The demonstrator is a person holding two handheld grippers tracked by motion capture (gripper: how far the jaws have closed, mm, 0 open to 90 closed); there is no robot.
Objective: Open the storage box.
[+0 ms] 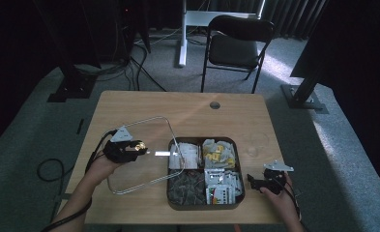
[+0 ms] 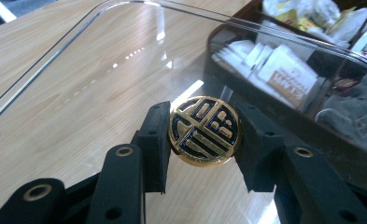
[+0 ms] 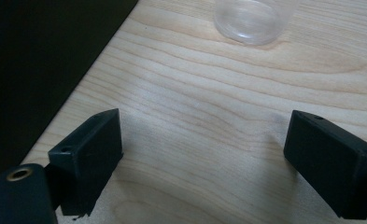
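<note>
A clear plastic lid (image 1: pixel 129 122) with a round gold and dark-blue knob (image 2: pixel 204 130) hangs over the left half of the wooden table (image 1: pixel 144 104). My left gripper (image 1: pixel 138 146) is shut on that knob (image 1: pixel 140 145), one black pad on each side. The lid's right edge reaches over the left side of a dark compartment box (image 1: pixel 241 194) filled with sachets and packets (image 2: pixel 284 70). My right gripper (image 1: pixel 255 181) rests near the table's front right corner, open, with bare wood between its jaws (image 3: pixel 204 149).
A clear plastic cup (image 1: pixel 256 143) stands on the table right of the box, ahead of the right gripper (image 3: pixel 251 18). A cable hole (image 1: pixel 214 105) sits near the far edge. A black folding chair (image 1: pixel 236 43) stands beyond the table.
</note>
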